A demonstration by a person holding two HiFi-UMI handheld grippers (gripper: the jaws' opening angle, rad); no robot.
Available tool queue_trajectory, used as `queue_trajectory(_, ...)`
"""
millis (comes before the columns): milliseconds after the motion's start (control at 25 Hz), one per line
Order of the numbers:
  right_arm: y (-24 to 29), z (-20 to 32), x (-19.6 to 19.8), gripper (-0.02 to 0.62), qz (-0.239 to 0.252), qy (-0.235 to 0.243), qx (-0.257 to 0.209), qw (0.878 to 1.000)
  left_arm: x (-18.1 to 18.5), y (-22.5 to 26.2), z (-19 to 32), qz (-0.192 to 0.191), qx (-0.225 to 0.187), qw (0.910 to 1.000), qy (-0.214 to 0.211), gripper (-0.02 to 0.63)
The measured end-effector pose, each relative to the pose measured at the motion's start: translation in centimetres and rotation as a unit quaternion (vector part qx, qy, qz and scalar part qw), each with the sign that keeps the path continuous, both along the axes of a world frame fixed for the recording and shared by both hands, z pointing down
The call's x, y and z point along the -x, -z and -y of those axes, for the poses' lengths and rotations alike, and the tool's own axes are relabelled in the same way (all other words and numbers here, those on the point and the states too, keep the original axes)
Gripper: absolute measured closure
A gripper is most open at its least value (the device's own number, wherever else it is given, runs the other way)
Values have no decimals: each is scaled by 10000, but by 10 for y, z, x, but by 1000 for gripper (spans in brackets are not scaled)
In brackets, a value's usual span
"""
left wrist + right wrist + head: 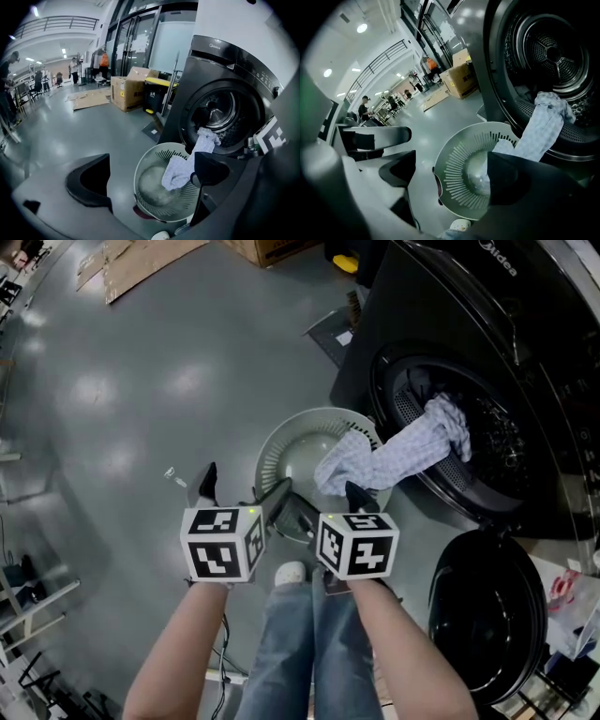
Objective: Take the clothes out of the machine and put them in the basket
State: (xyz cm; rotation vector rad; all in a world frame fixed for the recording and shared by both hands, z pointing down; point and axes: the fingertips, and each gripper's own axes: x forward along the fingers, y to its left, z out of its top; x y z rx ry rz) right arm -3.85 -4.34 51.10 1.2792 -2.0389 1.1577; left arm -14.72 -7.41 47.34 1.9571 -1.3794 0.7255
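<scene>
- Two arms reach out low in the head view, and each hand holds a gripper with a cube of black and white squares.
- Jaws of the left gripper [150, 176] stand wide apart. Nothing is between them but air.
- Jaws of the right gripper [454, 178] stand wide apart too, and they hold nothing.
- Both grippers hang over the near edge of the basket [272, 442], close to each other.
- One checked cloth [394, 456] is half way out. Its top end lies on the lip of the machine [422, 315], and its bottom end rests inside the basket.
- So the job is not done. I think the top end of the cloth has to be pulled out so that all of it drops in.
- It is dark inside the drum [555, 51]. I cannot tell if more clothes are in there.
- Nothing else is in the basket.
- The round door [487, 615] is swung open at the right, just beside the person's legs [300, 643]. An arm could bump it when it reaches in.
- The basket sits right under the mouth of the machine, so the way is short.
- Far off on the grey floor are flat cardboard [141, 263] and a brown box [129, 91]. They are well apart from the work.
</scene>
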Motion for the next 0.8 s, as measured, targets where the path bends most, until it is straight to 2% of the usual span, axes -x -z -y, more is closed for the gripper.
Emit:
queue_trajectory(240, -19, -5, -26, 140, -193, 4, 160, 9997, -10, -13, 2, -28, 122, 9999, 53, 43)
queue_trajectory(480, -34, 6, -62, 140, -431, 1, 128, 9990, -24, -29, 8, 39, 196, 9998, 16, 43)
queue_trajectory(800, -50, 22, -116, 140, -856, 142, 150, 9961, -58, -49, 19, -2, 329, 9994, 127, 43)
